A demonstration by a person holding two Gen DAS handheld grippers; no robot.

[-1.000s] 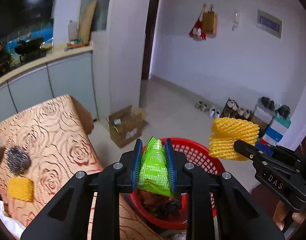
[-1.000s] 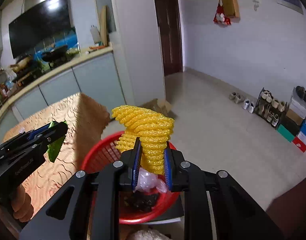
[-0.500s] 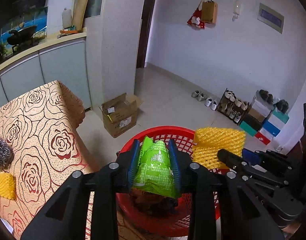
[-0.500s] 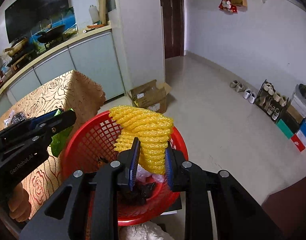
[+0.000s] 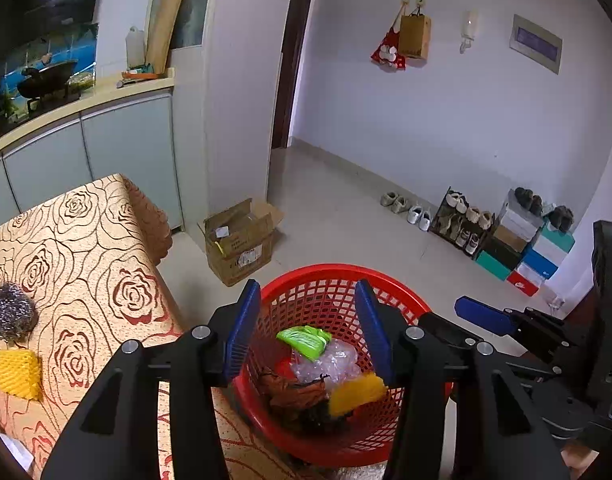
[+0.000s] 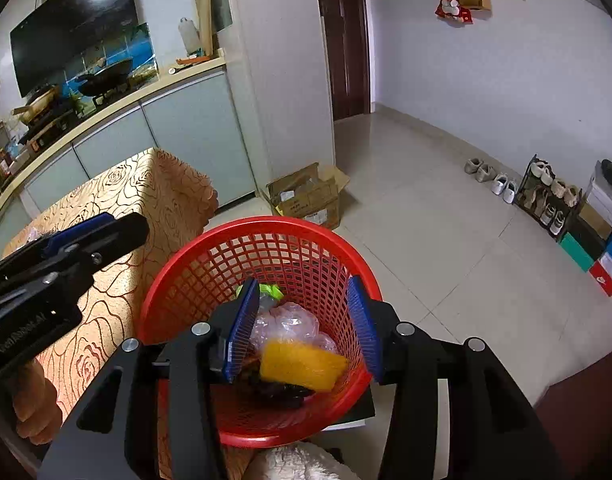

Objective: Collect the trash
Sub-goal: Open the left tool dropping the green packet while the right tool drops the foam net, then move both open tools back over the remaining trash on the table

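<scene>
Both my claws, left [image 5: 308, 328] and right [image 6: 303, 322], hang with jaws opening and empty over the round red plastic mesh basket [image 6: 177, 272], where the green crinkled wrapper [image 5: 306, 341] and yellow foam netting [image 6: 303, 364] lie below them.

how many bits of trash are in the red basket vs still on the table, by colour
In red basket:
yellow foam net: 1
green wrapper: 1
clear plastic: 1
brown scrap: 1
On table:
yellow foam net: 1
steel scourer: 1
Total: 6
</scene>
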